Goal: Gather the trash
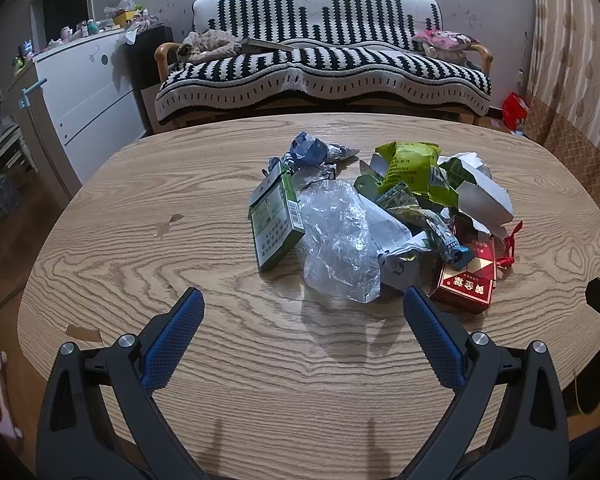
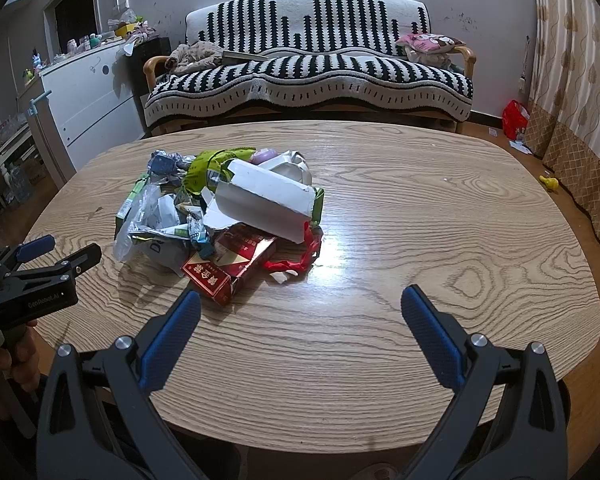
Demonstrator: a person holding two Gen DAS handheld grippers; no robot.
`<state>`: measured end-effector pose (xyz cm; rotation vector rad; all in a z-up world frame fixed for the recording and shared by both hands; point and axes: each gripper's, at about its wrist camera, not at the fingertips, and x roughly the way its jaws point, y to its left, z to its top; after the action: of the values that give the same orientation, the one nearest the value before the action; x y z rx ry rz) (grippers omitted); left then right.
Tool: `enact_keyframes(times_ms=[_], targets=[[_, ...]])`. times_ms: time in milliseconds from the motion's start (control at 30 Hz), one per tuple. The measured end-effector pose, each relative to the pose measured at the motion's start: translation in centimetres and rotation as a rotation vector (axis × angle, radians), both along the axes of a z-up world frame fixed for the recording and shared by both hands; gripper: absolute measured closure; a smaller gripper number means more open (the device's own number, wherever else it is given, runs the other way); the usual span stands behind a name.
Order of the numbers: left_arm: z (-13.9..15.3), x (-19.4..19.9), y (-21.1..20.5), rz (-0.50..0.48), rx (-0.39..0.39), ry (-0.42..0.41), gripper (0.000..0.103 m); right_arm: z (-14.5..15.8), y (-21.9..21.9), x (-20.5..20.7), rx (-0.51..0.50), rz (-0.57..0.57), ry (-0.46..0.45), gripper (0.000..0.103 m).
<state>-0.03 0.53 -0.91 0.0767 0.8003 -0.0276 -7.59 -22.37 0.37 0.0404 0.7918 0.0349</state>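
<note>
On table (image 1: 180, 360), both grippers' jaws spread, empty; loose trash pile (image 1: 380, 220) could scatter if left gripper (image 1: 302, 300) snags the plastic bag (image 1: 340, 240).

Background: striped sofa (image 1: 324, 56) behind the wooden table (image 1: 220, 360).
White dresser (image 1: 88, 92) left of sofa; red bag (image 1: 515, 110) on floor right of it.

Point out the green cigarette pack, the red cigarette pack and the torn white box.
green cigarette pack (image 1: 275, 227): left wrist view, on its printed front face.
red cigarette pack (image 2: 214, 276): right wrist view, on its red top face.
torn white box (image 2: 266, 198): right wrist view, on its white side panel.
</note>
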Motion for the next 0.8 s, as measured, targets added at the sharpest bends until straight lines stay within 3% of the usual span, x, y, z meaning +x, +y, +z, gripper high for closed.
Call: enact_keyframes(times_ms=[300, 467, 667, 800], targets=[[-0.4, 0.0, 0.0, 0.000, -0.006, 0.019, 0.006, 0.0, 0.1, 0.0, 0.000, 0.002, 0.000, 0.006], [-0.7, 1.1, 2.0, 0.009, -0.070, 0.060, 0.006, -0.2, 0.0, 0.0, -0.004, 0.008, 0.010, 0.006], [-1.0, 4.1, 5.3, 0.032, -0.131, 0.111, 0.006, -0.5, -0.1, 0.6, 0.032, 0.019, 0.032, 0.006], [-1.7, 7.5, 5.8, 0.068, -0.118, 0.165, 0.006, -0.7, 0.4, 1.5, 0.046, 0.027, 0.041, 0.006]])
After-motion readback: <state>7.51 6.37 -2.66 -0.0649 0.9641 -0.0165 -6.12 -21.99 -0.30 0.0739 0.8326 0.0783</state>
